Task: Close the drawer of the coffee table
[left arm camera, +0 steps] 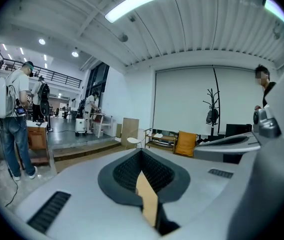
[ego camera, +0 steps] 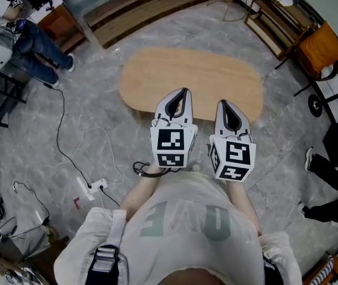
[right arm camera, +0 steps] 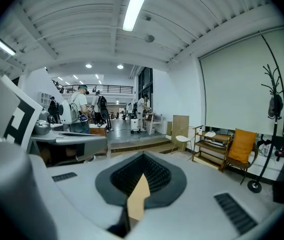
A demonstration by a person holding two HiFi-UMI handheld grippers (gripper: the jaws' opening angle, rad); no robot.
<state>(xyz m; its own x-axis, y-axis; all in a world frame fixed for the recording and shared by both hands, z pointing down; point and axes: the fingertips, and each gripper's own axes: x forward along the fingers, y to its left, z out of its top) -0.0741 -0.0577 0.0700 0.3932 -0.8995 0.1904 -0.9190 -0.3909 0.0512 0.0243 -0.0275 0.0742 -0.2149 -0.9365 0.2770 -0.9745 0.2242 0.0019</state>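
The oval light-wood coffee table stands on the grey marble floor ahead of me. No drawer shows on it from above, and its near side is hidden behind the grippers. My left gripper and right gripper hang side by side over the table's near edge, pointing away from me. Each has its jaws together with nothing held. In the left gripper view the left gripper has its tips meeting, and a thin strip of the table shows through the slit. The right gripper looks the same in its own view.
A cable and power strip lie on the floor at my left. People stand by desks at the far left. A wooden step runs behind the table. An orange chair and a person's legs are at the right.
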